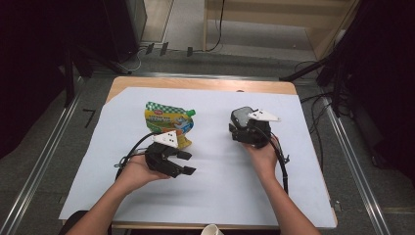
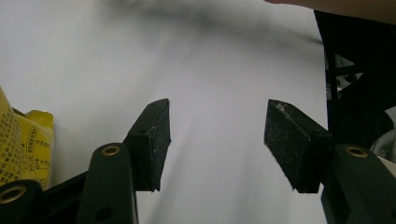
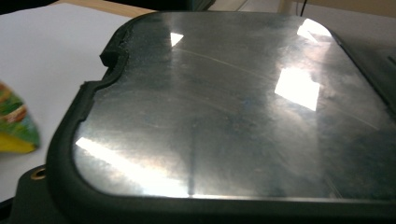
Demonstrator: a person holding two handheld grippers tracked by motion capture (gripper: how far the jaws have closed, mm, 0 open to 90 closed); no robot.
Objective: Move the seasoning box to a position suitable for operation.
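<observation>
- Dark device with a glossy flat top point(image 1: 241, 116) is at the right gripper point(image 1: 247, 128), right-centre of the white sheet point(image 1: 215, 186) on the counter point(image 1: 195, 83). In the right gripper view its reflective plate point(image 3: 233, 116) sits so close that its far and right edges are cut off.
- Right fingers are hidden behind the device and the gripper body; can't tell whether they're clamped on it or loose.
- Left gripper point(image 1: 183, 163) is held low over the sheet, fingers point(image 2: 152, 140) spread, only bare sheet between them.
- Yellow-green spout pouch point(image 1: 169, 122) lies flat just beyond the left gripper, lower end covered by the grey plate. Print too small to read.
- White rim point(image 1: 211, 230) at the bottom edge is cut off, unidentifiable.
</observation>
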